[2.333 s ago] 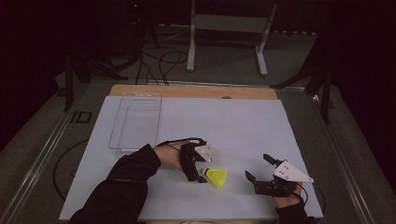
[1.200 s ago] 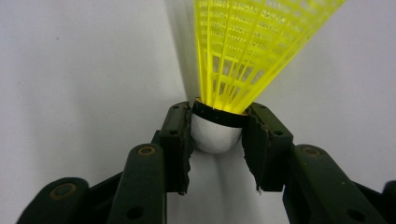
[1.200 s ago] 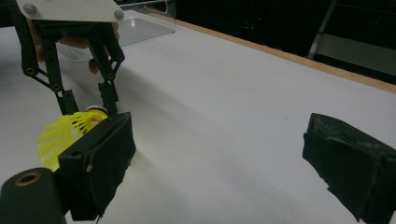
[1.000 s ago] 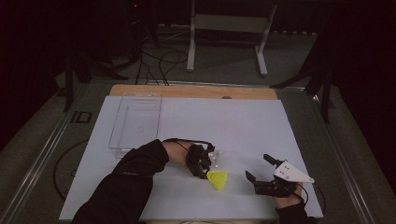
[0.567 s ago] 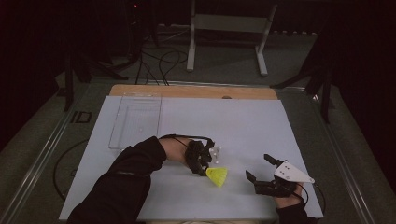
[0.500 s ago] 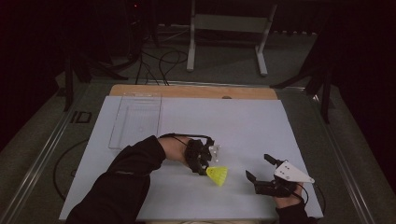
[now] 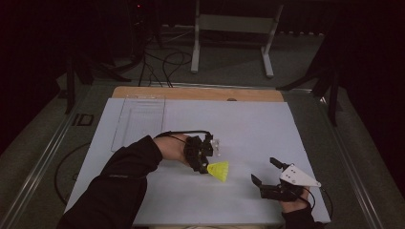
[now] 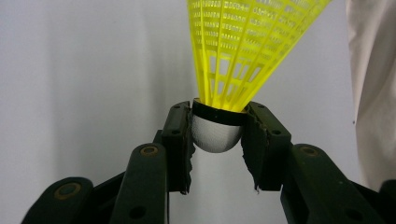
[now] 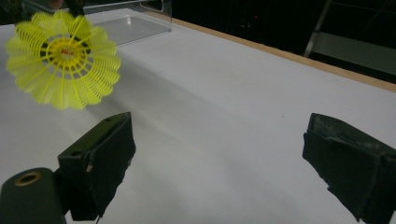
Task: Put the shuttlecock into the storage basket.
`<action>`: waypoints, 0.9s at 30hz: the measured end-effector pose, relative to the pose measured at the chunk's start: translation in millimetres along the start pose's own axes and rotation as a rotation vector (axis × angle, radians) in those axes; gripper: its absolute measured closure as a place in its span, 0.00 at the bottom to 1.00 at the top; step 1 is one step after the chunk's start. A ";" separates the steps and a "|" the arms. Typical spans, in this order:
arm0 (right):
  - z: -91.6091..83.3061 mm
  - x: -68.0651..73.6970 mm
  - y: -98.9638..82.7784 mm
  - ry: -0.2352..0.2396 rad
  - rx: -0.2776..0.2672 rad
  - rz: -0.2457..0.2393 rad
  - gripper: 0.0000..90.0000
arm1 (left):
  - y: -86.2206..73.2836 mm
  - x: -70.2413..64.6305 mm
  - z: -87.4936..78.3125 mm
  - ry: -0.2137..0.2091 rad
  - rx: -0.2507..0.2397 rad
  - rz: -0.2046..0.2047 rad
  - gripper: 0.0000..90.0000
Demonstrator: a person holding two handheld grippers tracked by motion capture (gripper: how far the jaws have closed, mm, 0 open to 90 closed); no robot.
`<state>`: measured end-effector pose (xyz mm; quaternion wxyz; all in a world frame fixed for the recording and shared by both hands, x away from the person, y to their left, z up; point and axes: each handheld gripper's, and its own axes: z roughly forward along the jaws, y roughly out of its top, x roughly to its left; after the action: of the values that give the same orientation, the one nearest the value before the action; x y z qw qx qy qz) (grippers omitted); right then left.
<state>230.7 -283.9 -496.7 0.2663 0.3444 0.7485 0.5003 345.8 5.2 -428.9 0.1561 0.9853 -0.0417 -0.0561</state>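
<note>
A yellow plastic shuttlecock (image 7: 218, 170) with a white cork hangs a little above the white table sheet, near the middle front. My left gripper (image 7: 208, 168) is shut on its cork; in the left gripper view both pads clamp the cork (image 8: 216, 132) and the yellow skirt (image 8: 243, 46) fans away from me. My right gripper (image 7: 265, 171) rests low at the front right, open, with nothing between its jaws. In the right gripper view the shuttlecock (image 9: 61, 59) floats at the upper left, its open skirt facing the camera.
A clear plastic box (image 7: 139, 120) lies on the white sheet (image 7: 248, 129) at the back left. A wooden table edge (image 7: 200, 93) runs along the back. A metal stand (image 7: 234, 28) and cables sit on the floor beyond.
My left gripper has lifted the shuttlecock off the sheet and carried it slightly right. The right gripper has not moved.
</note>
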 end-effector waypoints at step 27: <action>0.1 0.8 0.4 -0.007 -0.002 -0.001 0.10 | -32.2 -29.7 -21.3 0.093 -0.002 -0.248 0.71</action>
<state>230.4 -283.1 -496.4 0.2695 0.3454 0.7472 0.4997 321.1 45.1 -415.8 0.1507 0.9843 0.0876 -0.0292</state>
